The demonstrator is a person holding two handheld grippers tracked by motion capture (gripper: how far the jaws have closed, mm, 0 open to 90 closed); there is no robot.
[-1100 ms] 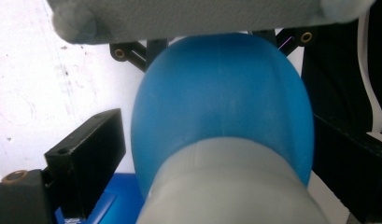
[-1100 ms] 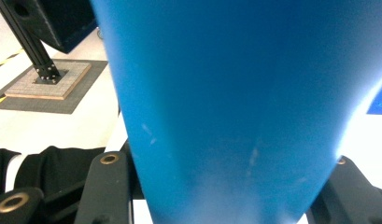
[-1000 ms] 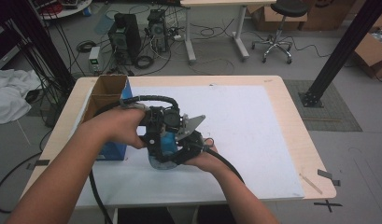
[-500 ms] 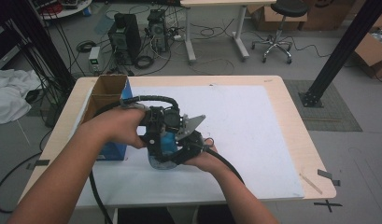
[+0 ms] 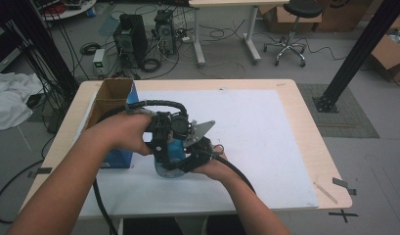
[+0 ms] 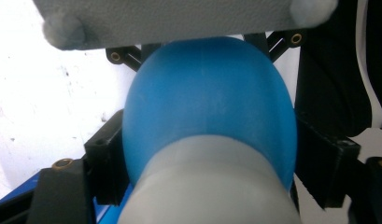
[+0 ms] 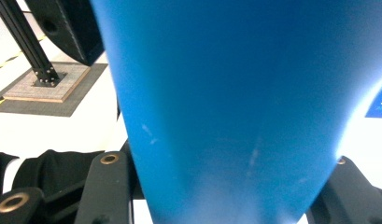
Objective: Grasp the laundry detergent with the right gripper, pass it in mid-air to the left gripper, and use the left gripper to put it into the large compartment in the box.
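While both hands meet over the table's near left part, the scene reads so:

Left jaws: black, one on each side of the blue bottle (image 6: 207, 116), pressed against its rounded body; holding it.

Right jaws: rising at either side of the same bottle's blue wall (image 7: 226, 116); they look closed on it, though the contact is blurred.

Left gripper (image 5: 163, 134): just beside the right gripper (image 5: 195, 152), the two nearly touching.

Bottle place: between the grippers (image 5: 174, 149), apparently just above the white sheet (image 5: 266, 127).

Long axis: roughly along the left jaws, pale cap end towards that camera.

Nearer hand: neither; both already grip it.

Likely next: a twist or handover, turning on that axis.

Surroundings: open cardboard box (image 5: 112, 95) with a blue side just left of the hands.
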